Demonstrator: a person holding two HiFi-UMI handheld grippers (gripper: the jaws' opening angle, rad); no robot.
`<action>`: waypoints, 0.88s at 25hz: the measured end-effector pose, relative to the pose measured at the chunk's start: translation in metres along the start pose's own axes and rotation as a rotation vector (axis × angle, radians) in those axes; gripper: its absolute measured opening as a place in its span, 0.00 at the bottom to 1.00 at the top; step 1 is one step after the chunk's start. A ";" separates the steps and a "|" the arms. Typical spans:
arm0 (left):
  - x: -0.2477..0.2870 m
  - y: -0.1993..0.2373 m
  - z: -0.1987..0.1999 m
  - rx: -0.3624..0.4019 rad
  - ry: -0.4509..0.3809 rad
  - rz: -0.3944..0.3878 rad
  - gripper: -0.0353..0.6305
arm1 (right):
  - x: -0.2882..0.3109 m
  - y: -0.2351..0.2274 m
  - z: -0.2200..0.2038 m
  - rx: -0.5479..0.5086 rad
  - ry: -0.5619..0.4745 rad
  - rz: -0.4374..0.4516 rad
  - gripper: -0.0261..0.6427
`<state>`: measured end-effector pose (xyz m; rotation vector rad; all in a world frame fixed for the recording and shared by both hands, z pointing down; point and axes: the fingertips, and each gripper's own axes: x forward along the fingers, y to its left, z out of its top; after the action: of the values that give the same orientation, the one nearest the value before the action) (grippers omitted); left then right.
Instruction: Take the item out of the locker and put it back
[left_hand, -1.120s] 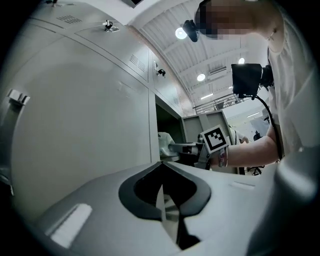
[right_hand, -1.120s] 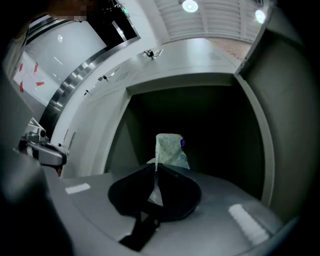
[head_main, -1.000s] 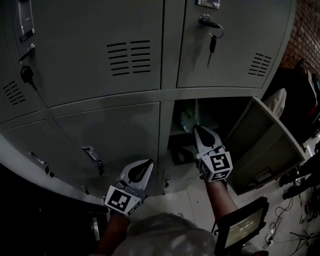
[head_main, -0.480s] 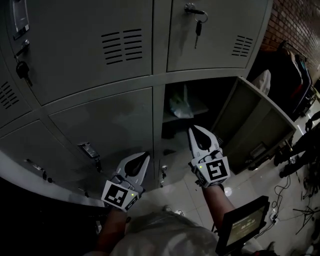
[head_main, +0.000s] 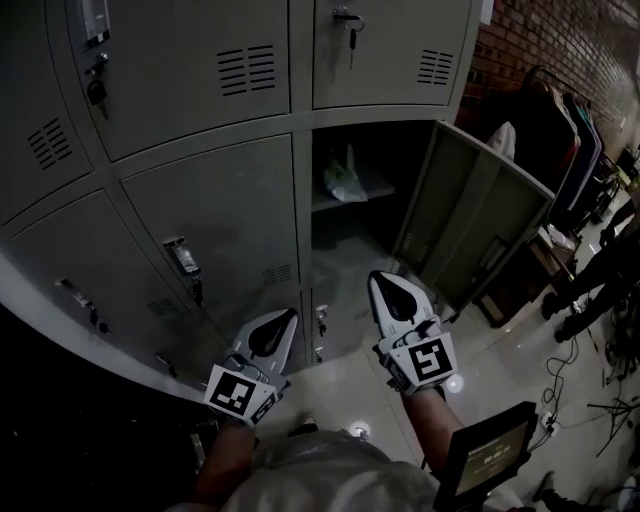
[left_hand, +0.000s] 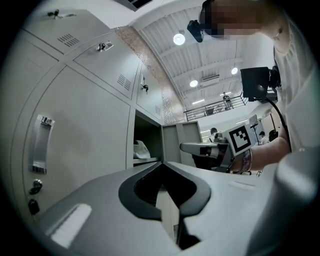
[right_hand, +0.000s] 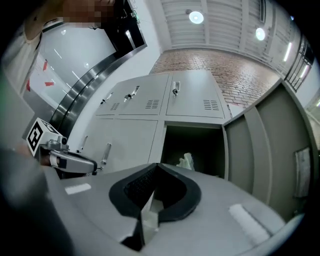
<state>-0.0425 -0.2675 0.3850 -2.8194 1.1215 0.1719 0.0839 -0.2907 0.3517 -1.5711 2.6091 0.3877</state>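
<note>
Backing off from the open locker (head_main: 360, 215): a second ago my right tongs (head_main: 380, 283) were up at the compartment mouth, now they and the left tongs (head_main: 289, 318) both hang well short of it over the floor, each pair closed tight with nothing between them. Crumpled plastic bag (head_main: 343, 180) sits on the shelf (head_main: 372, 188) inside, neither pair touching it, locker door (head_main: 480, 225) swung wide to the right. I'd judge the put-back done, maybe only the door left.
</note>
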 end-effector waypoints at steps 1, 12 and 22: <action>-0.008 -0.010 0.001 0.000 0.000 0.009 0.06 | -0.012 0.007 0.000 0.009 0.004 0.013 0.05; -0.094 -0.129 0.007 -0.009 0.036 0.072 0.06 | -0.144 0.082 0.011 0.087 0.065 0.123 0.05; -0.135 -0.148 0.028 0.015 0.025 0.039 0.06 | -0.175 0.127 0.040 0.051 0.048 0.117 0.05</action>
<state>-0.0398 -0.0658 0.3842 -2.7960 1.1786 0.1308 0.0525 -0.0739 0.3686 -1.4352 2.7321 0.2920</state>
